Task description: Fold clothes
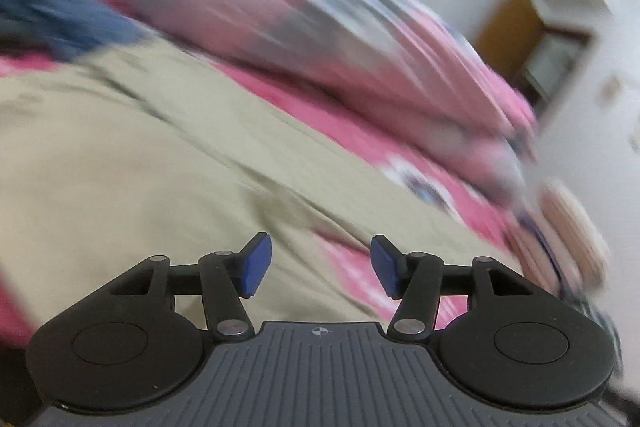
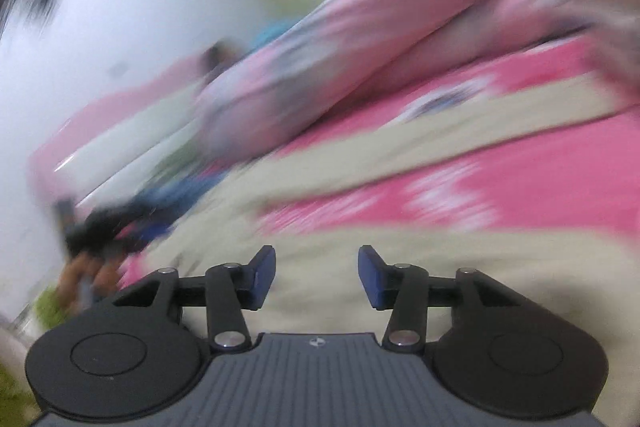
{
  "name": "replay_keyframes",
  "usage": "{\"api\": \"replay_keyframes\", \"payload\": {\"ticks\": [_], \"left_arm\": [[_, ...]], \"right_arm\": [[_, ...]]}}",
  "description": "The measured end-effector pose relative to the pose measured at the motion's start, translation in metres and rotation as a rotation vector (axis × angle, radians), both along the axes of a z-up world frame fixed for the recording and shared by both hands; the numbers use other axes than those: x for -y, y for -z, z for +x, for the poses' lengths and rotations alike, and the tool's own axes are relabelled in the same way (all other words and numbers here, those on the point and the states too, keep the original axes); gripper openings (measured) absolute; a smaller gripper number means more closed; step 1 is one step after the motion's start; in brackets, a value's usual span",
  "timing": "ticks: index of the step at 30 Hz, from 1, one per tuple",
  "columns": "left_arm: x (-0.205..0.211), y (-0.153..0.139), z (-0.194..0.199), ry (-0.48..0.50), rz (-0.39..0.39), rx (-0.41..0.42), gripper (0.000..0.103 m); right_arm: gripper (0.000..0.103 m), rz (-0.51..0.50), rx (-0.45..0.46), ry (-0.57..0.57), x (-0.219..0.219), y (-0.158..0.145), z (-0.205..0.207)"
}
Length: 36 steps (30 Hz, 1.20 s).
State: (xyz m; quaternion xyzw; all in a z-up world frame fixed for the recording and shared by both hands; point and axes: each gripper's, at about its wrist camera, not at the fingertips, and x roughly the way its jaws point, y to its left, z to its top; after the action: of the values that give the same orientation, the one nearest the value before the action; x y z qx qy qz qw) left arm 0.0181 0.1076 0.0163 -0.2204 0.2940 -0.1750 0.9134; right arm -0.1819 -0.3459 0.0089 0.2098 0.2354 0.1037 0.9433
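Both views are motion-blurred. A beige garment [image 1: 132,155] lies spread on a bright pink bedsheet [image 1: 340,115]; it also shows in the right wrist view [image 2: 360,267]. My left gripper [image 1: 321,265] is open and empty, low over the garment's near edge. My right gripper [image 2: 317,277] is open and empty, also just above the beige cloth. A blue garment [image 1: 52,11] lies crumpled at the far left, and shows in the right wrist view [image 2: 180,191].
A rolled pink patterned quilt [image 1: 320,27] lies across the bed behind the garment, also in the right wrist view [image 2: 360,39]. A white wall [image 1: 592,131] and a wooden doorway [image 1: 508,27] stand at the right. A hand holding a dark object [image 2: 92,247] shows at the left.
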Motion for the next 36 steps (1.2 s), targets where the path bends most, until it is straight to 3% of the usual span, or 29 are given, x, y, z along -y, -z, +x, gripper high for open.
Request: {"api": "replay_keyframes", "payload": {"ticks": [3, 4, 5, 6, 9, 13, 17, 18, 19, 20, 21, 24, 26, 31, 34, 36], "left_arm": [[0.049, 0.012, 0.014, 0.136, 0.069, -0.039, 0.055], [0.062, 0.015, 0.018, 0.158, 0.101, -0.049, 0.055], [0.073, 0.018, 0.022, 0.179, 0.129, -0.056, 0.055], [0.083, 0.02, 0.026, 0.196, 0.149, -0.064, 0.055], [0.099, 0.024, 0.025, 0.222, 0.177, -0.067, 0.055], [0.104, 0.027, 0.027, 0.203, 0.213, -0.072, 0.055], [0.104, 0.031, 0.027, 0.188, 0.218, -0.081, 0.055], [0.105, 0.032, 0.029, 0.184, 0.213, -0.082, 0.055], [0.104, 0.033, 0.029, 0.181, 0.207, -0.078, 0.055], [0.103, 0.033, 0.029, 0.169, 0.195, -0.08, 0.055], [0.102, 0.034, 0.03, 0.158, 0.182, -0.082, 0.055], [0.098, 0.031, 0.032, 0.136, 0.148, -0.079, 0.055], [0.095, 0.03, 0.033, 0.121, 0.126, -0.076, 0.055], [0.086, 0.031, 0.03, 0.108, 0.11, -0.066, 0.055], [0.083, 0.033, 0.028, 0.11, 0.113, -0.064, 0.055], [0.083, 0.032, 0.027, 0.113, 0.114, -0.057, 0.055]], "right_arm": [[0.055, -0.063, -0.032, 0.195, 0.046, -0.005, -0.014], [0.06, -0.09, -0.057, 0.245, 0.058, -0.004, -0.015], [0.074, -0.118, -0.091, 0.29, 0.069, 0.0, -0.013], [0.08, -0.129, -0.127, 0.318, 0.076, 0.006, -0.007], [0.08, -0.11, -0.221, 0.352, 0.094, 0.026, 0.01], [0.077, -0.041, -0.299, 0.286, 0.107, 0.045, 0.024], [0.06, -0.138, -0.32, 0.226, 0.088, 0.047, 0.024], [0.051, -0.175, -0.318, 0.218, 0.082, 0.047, 0.024], [0.044, -0.208, -0.311, 0.214, 0.078, 0.046, 0.023], [0.027, -0.241, -0.303, 0.21, 0.073, 0.045, 0.023], [0.018, -0.261, -0.288, 0.208, 0.07, 0.043, 0.022], [0.017, -0.336, -0.202, 0.213, 0.062, 0.023, 0.023], [0.017, -0.406, -0.094, 0.189, 0.055, -0.004, 0.023], [0.018, -0.74, 0.208, 0.087, 0.016, -0.055, -0.002], [0.019, -0.747, 0.194, -0.022, 0.01, -0.045, -0.014], [0.021, -0.755, 0.126, -0.099, 0.002, -0.027, -0.016]]}}
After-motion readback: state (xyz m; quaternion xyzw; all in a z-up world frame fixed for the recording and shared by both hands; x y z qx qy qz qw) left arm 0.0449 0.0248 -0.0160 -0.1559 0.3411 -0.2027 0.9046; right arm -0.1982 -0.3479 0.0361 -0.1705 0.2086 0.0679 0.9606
